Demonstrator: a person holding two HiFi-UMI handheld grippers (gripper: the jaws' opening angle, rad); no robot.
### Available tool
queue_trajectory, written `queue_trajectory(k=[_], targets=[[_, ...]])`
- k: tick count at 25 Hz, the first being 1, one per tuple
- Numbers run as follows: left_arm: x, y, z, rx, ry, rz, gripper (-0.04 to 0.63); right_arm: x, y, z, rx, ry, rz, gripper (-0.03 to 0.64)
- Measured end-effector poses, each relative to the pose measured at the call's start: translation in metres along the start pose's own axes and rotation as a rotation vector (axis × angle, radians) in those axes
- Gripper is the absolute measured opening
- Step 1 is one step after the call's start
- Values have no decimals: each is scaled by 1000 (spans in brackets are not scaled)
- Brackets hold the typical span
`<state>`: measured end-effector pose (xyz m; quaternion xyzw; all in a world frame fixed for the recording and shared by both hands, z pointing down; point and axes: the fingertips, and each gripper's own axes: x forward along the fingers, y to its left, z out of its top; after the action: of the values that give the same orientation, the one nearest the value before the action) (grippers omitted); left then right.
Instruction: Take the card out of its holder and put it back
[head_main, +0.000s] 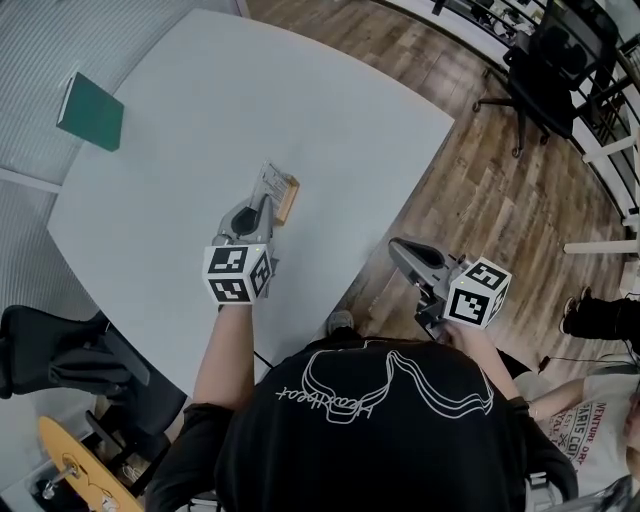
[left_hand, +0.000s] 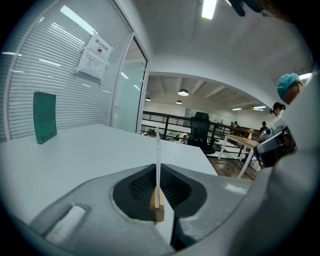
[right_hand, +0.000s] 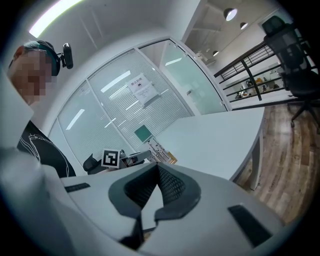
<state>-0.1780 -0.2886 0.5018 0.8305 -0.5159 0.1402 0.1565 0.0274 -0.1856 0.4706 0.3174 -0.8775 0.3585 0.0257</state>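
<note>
Wooden holder (left_hand: 158, 210) edge-on between left fingers (left_hand: 131, 192)

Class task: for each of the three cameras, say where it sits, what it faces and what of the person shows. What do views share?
Head view: on the head, steeply down at the table; shoulders, left gripper, right gripper show.
Left gripper view: along jaws shut on the card, across the table.
Right gripper view: beside the table, facing it; shirt shows.
All share the green book.

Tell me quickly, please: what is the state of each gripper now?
Left gripper: closed on the card, edge-on between its jaws.
Right gripper: closed, nothing between its jaws.
</note>
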Motion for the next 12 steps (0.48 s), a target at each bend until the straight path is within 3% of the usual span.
queue_trajectory(k=[10, 12], targets=[[5, 8, -19, -2, 54, 29, 26, -7, 1, 0, -1, -26, -9, 6], [3, 9, -17, -16, 45, 35, 71, -10, 2, -1, -10, -32, -15, 6]])
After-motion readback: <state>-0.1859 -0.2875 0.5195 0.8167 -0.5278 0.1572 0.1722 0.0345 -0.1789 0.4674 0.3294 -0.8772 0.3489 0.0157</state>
